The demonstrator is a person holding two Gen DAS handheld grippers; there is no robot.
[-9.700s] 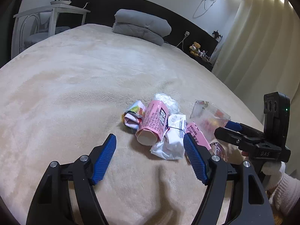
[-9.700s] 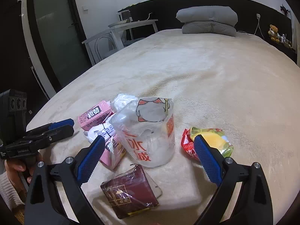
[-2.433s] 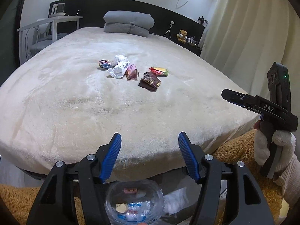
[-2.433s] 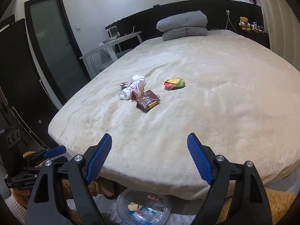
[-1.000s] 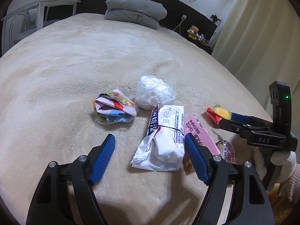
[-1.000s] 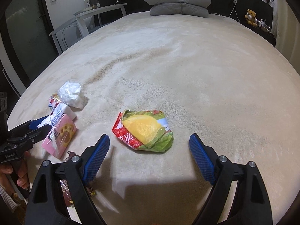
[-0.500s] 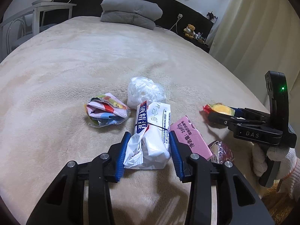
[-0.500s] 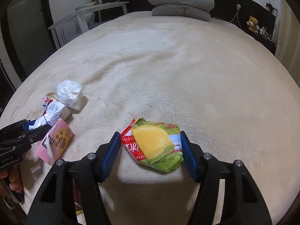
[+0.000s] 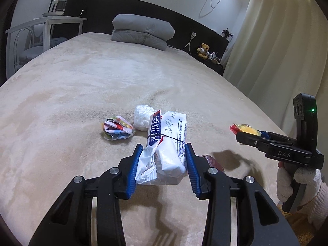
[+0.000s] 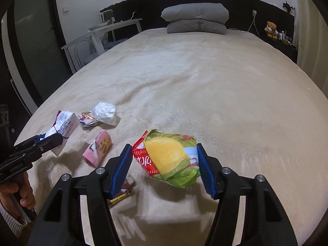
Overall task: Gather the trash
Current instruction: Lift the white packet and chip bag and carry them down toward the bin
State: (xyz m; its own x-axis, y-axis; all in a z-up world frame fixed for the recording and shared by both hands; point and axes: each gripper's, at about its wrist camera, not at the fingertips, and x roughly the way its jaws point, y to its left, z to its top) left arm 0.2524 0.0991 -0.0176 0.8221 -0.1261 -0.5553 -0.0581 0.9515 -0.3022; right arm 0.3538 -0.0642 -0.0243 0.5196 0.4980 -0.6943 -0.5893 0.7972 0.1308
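Note:
In the left wrist view my left gripper is shut on a white wrapper packet with blue print, held just above the blanket. My right gripper is shut on a yellow, green and red snack bag, also off the bed with its shadow beneath. Each gripper shows in the other view: the right gripper at the right edge, the left gripper at the left edge. On the blanket lie a crumpled colourful wrapper, a white plastic ball, a pink pack and a dark red wrapper.
The beige bed stretches back to a folded grey duvet at a dark headboard. A white desk with a chair stands left of the bed. Cream curtains hang on the right. A gloved hand holds the right gripper.
Both grippers went from open around their packets to shut on them. Both packets have since come up off the blanket.

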